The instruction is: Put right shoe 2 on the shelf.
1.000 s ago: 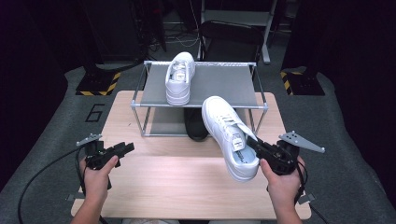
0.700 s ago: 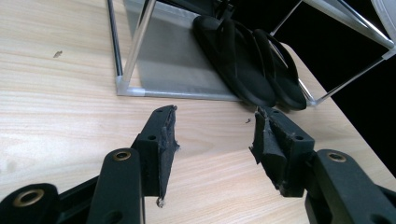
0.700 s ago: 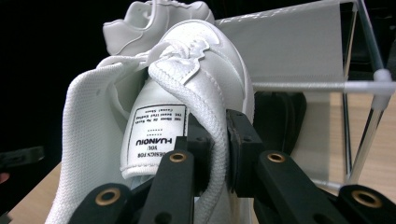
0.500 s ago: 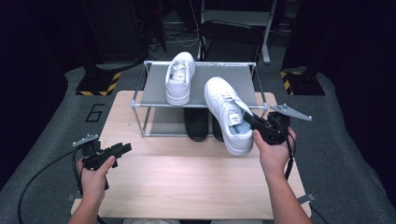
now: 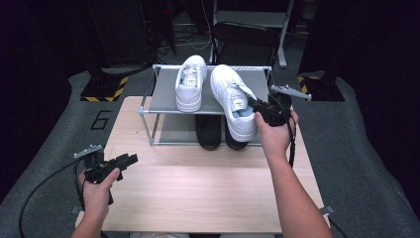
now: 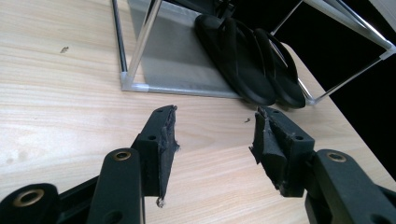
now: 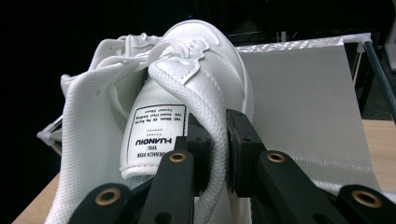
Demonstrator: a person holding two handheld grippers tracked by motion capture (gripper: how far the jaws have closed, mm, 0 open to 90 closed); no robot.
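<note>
Right hand-held gripper (image 7: pixel 212 154): its jaws are pinching shut on the padded collar of a white sneaker (image 5: pixel 233 99), holding the shoe over the top shelf.
Carried sneaker: it is pointing away from the gripper, toe toward the back of the shoe rack (image 5: pixel 158 74); whether the sole is already resting on the shelf cannot be told.
Beside the carried sneaker: the matching white sneaker (image 5: pixel 190 82) is lying on the same shelf, just to the far side from the gripper, already in place.
Below the gripper: a pair of black shoes (image 6: pixel 247 60) is sitting on the lower shelf.
Left hand-held gripper (image 6: pixel 212 140): its jaws are standing wide apart with nothing between them, idling low over the desk (image 5: pixel 198 188), well apart from the rack.
Progress: one sneaker appears shelved; the second is arriving, so lowering and releasing it seems to be what is left.
</note>
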